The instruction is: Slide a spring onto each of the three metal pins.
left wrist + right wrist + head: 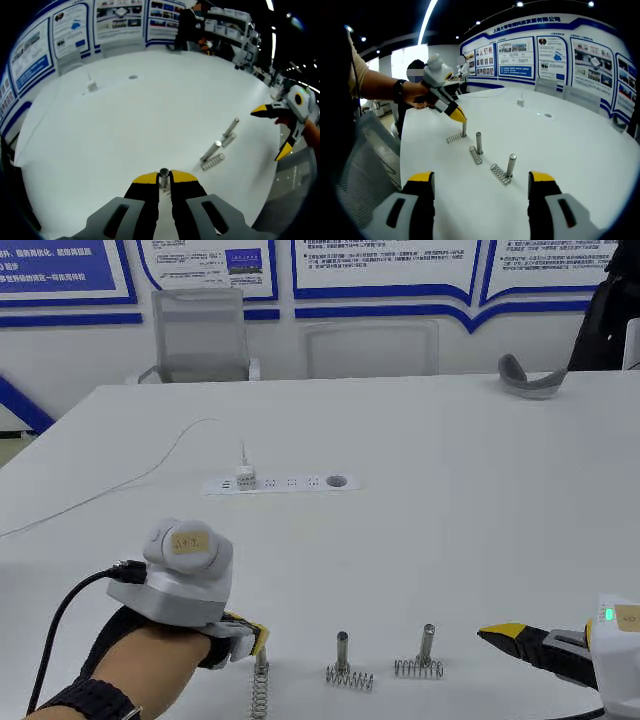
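premises read as a meeting or training room in an office or institute. findings: one large white table (480, 490) with a power strip (280, 483) set in its top, a charger (245, 476) plugged in, and a cable (120, 485) trailing off to the edge. two office chairs (200, 335) stand at the far side. the walls carry blue-framed boards (385, 265) of printed text and photos. the dark ceiling has a light strip (427, 20) and spots. racks (235, 30) stand at the far end in the left gripper view, possibly holding equipment; too blurred to confirm.
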Demonstrator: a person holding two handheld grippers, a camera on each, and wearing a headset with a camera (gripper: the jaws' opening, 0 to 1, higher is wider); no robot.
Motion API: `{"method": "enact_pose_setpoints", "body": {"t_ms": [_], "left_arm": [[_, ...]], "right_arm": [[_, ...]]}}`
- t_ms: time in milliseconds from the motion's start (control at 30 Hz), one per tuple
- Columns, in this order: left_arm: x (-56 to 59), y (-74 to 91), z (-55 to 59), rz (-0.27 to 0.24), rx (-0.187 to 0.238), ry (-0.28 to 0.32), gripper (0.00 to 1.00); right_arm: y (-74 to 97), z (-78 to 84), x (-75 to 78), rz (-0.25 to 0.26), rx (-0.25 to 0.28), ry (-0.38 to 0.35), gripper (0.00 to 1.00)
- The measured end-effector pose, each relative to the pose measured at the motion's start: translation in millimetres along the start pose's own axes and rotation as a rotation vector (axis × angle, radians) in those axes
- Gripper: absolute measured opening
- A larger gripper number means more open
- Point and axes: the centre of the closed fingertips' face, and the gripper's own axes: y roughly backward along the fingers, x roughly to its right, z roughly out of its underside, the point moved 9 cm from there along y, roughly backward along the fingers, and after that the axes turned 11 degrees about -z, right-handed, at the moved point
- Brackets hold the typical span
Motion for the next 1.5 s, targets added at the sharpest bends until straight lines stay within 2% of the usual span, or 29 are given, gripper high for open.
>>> {"method": "enact_pose_setpoints", "body": {"t_ms": [300, 1000, 1500], "left_arm": [[2.1, 0.7, 1.8, 0.000, 0.019, -0.042, 0.08], [2.8, -1.1, 5.3, 0.000, 0.020, -0.047, 0.10], [2.5, 0.2, 7.4, -0.005, 0.018, -0.054, 0.16]], "right_arm": [[-0.7, -0.4, -0.9, -0.001, -0.002, 0.001, 0.78], [-0.8, 0.7, -0.8, -0.001, -0.005, 0.000, 0.78], [-0.2, 0.0, -2.2, -0.002, -0.006, 0.004, 0.78]]}}
